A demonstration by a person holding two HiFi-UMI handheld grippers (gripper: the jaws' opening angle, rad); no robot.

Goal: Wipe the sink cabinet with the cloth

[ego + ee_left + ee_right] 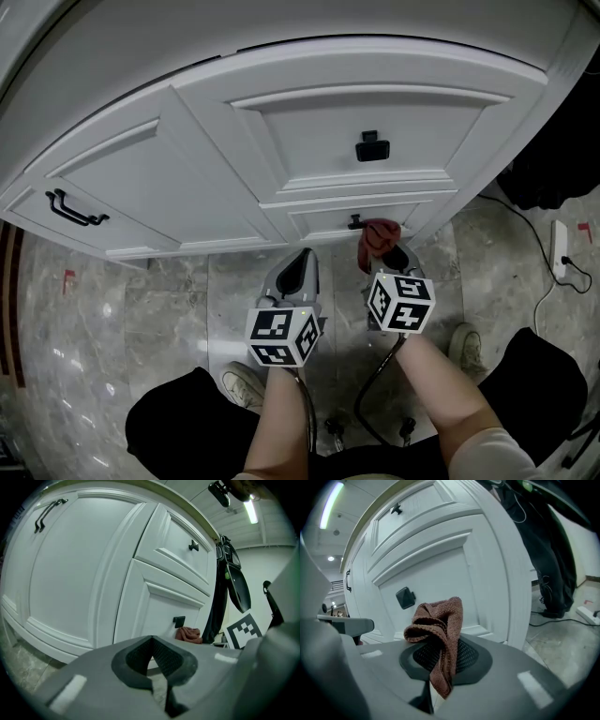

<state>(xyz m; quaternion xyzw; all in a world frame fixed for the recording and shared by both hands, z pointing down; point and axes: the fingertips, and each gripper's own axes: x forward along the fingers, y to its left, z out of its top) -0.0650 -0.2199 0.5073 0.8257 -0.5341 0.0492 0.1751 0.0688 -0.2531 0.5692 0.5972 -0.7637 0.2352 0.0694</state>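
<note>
We face the white sink cabinet (187, 178); nothing shows which panels are wiped, so we judge most wiping is left. Our left gripper (151, 641) is closed and empty. Our right gripper (440, 665) pinches the brown cloth (438, 620) near the lower drawer's black knob (405, 597).

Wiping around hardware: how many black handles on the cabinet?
3: a bar handle on the left door, a square knob on the upper drawer, a second knob on the lower drawer. Others may lie off-frame.

Domestic interior, washroom type. Evidence: white panelled sink cabinet (187, 178), curved front, black handles (372, 148); grey marble-look tile floor (141, 319); white power strip (561, 246) with cable on floor; dark garments (229, 583) hanging beside cabinet; ceiling tube light (251, 510).
</note>
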